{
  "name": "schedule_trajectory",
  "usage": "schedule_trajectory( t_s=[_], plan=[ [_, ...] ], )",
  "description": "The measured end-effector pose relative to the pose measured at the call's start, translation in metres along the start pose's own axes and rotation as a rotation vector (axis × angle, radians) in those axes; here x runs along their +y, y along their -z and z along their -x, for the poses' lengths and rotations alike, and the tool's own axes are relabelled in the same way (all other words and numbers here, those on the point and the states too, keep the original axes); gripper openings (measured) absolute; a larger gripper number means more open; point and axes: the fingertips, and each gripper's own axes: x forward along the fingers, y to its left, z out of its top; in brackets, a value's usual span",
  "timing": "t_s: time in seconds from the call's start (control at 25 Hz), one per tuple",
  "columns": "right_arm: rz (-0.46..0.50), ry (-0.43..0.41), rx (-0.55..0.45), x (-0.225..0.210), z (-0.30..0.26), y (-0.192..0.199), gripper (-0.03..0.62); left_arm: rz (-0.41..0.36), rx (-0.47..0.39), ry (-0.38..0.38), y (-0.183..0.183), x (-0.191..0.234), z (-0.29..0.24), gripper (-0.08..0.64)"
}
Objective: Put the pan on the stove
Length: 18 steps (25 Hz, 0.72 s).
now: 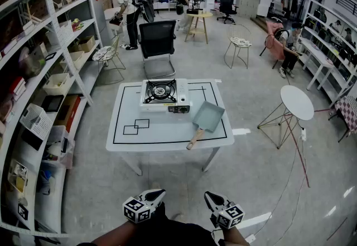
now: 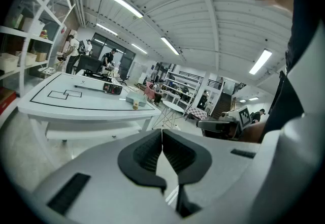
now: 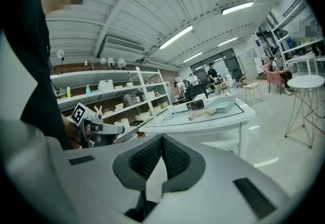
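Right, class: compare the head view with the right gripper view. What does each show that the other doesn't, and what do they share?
Head view only: the right gripper from outside with its marker cube, and the burner on the stove seen from above. Right gripper view only: its own jaws close up, shut with nothing between them, and the ceiling lights. Both: the table, the stove, the pan beside it, and the left gripper.

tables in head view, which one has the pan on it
The square white table with black lines, holding the stove and pan; the round white table holds nothing.
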Motion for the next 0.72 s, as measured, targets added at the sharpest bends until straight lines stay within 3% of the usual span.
schedule_trajectory(
  t_s=[0.72],
  plan=[
    [-0.009,0.039,-0.061,-0.009,0.013,-0.01,0.025,-0.042,0.011,0.025,-0.011,-0.013,-0.009,0.011]
  ],
)
